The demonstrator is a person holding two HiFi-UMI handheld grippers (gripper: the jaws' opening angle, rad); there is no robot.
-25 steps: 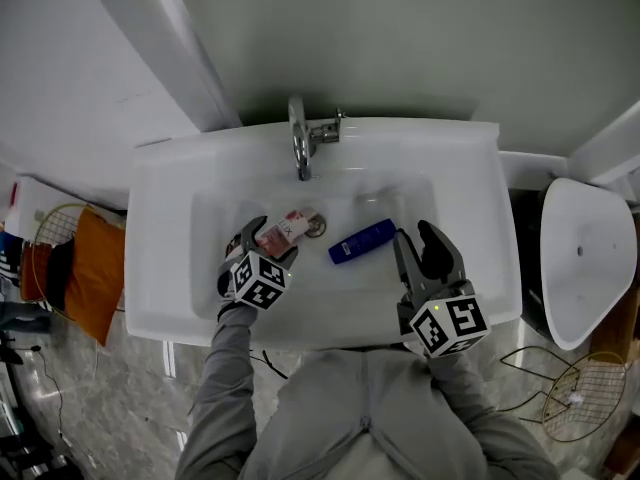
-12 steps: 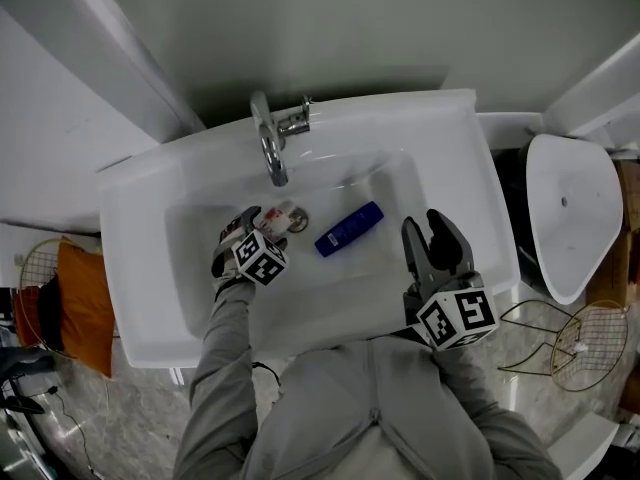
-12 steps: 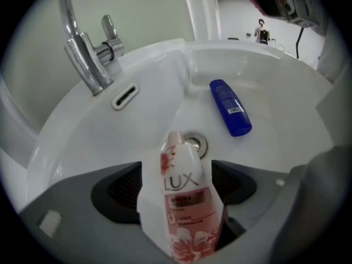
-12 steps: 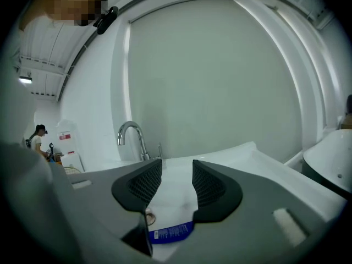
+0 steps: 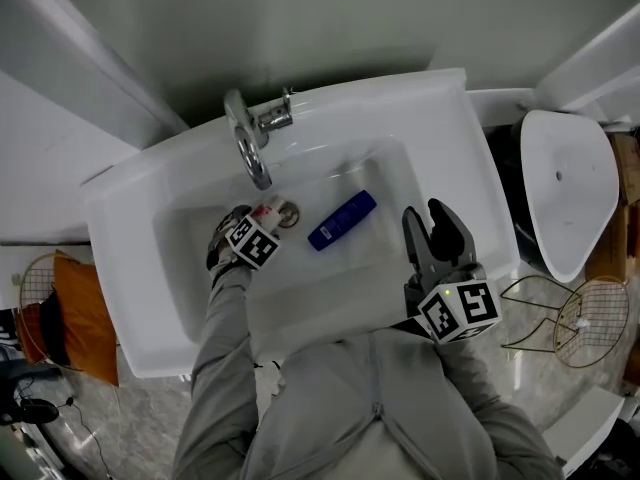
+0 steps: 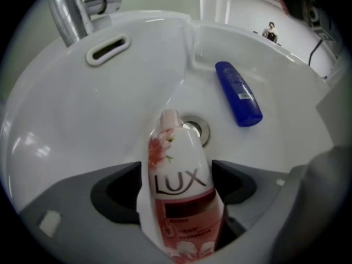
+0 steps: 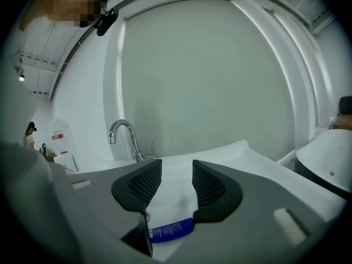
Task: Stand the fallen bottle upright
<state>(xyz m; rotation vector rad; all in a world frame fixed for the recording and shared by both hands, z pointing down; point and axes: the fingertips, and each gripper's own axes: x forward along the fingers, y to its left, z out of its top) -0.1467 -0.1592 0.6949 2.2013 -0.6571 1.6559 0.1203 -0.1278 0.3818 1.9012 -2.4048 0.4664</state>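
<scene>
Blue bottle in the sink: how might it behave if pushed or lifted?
The blue bottle lies on its side on the smooth basin, so it would probably roll or slide. It looks like glossy plastic: likely stiff, possibly slippery.

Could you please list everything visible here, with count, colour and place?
sink: one, white, centre of head view
faucet: one, chrome, sink's back edge
drain: one, metal, basin floor
pink bottle: one, pink and white, in the left gripper
blue bottle: one, blue, lying on its side in the basin
fixture: one, white, right of sink
wire baskets: two, pale, floor at either side
orange cloth: one, orange, by the left basket
left gripper: one, grey, shut on the pink bottle
right gripper: one, grey, over the sink's front right rim, jaws slightly apart, empty
sleeves: two, grey, bottom of head view
</scene>
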